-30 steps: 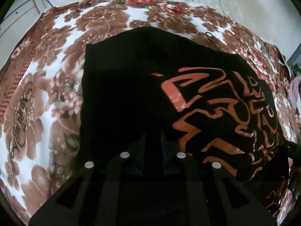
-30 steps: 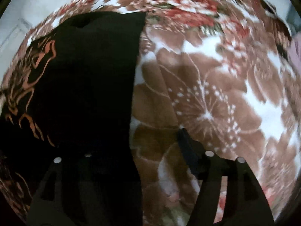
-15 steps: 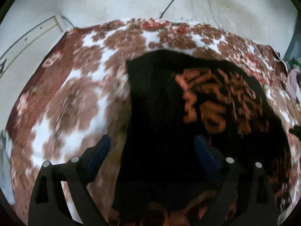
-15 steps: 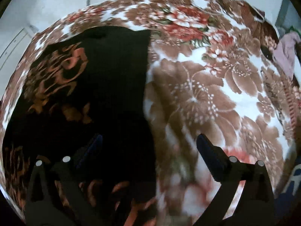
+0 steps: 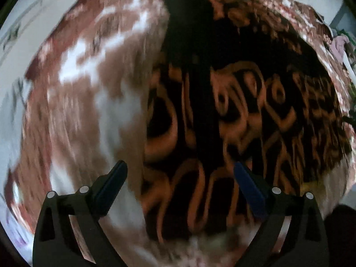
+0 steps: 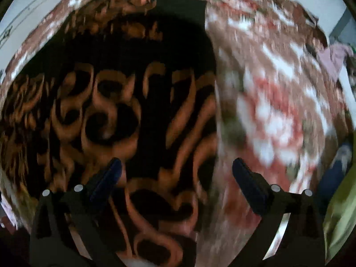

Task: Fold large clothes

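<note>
A black garment with orange swirling print (image 5: 233, 115) lies folded on a brown and white floral blanket (image 5: 89, 89). In the left wrist view my left gripper (image 5: 180, 173) is open and empty, above the garment's left edge. In the right wrist view the same garment (image 6: 124, 115) fills the left half, with its straight right edge running down the middle. My right gripper (image 6: 176, 169) is open and empty above that edge. Both views are motion-blurred.
The floral blanket (image 6: 278, 111) covers the whole surface. A pale pink cloth (image 6: 336, 55) lies at the far right edge. A green item (image 6: 340, 213) and a blue object (image 6: 338, 169) show at the lower right. A pale floor surrounds the blanket.
The left gripper opened and let go of the garment. Both grippers pulled back and up, so more of the printed garment shows. The right gripper stayed open.
</note>
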The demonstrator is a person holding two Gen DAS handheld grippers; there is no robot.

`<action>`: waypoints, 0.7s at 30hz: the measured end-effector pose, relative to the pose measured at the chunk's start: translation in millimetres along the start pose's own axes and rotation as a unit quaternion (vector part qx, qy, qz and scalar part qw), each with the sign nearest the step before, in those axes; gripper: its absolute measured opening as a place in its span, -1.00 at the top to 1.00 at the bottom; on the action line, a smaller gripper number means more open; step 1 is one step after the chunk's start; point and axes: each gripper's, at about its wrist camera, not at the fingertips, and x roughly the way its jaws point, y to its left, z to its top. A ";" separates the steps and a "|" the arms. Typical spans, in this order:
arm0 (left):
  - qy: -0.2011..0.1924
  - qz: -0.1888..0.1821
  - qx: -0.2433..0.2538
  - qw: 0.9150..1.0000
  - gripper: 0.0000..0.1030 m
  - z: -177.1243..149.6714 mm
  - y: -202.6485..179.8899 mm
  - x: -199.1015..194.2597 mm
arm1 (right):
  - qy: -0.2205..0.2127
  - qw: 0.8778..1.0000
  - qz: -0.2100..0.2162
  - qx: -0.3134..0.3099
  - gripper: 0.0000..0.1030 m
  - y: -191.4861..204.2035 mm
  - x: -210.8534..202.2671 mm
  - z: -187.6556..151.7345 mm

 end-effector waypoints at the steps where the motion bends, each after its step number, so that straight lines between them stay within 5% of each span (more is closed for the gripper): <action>1: 0.012 -0.002 -0.009 1.000 -0.83 -12.5 3.9 1.4 | 0.017 1.000 0.001 0.007 -0.91 -3.8 2.7 -11.5; 5: 0.036 0.011 -0.006 0.999 -0.83 -44.7 11.8 7.2 | 0.056 0.998 0.010 0.040 -0.91 -17.8 6.3 -42.6; 9: 0.049 -0.018 -0.058 0.997 -0.83 -54.9 28.8 16.2 | 0.100 0.991 0.038 0.084 -0.90 -24.6 19.2 -61.8; 13: 0.053 -0.072 -0.123 0.988 -0.80 -55.7 40.4 26.7 | 0.097 0.990 0.055 0.091 -0.90 -17.6 24.6 -59.4; 18: 0.064 -0.099 -0.124 0.985 -0.74 -52.1 28.2 38.4 | 0.092 0.991 0.067 0.064 -0.69 -3.6 25.3 -48.7; 21: 0.072 -0.115 -0.113 0.984 -0.29 -46.9 23.6 32.9 | 0.095 0.991 0.072 0.055 -0.52 3.0 21.0 -46.2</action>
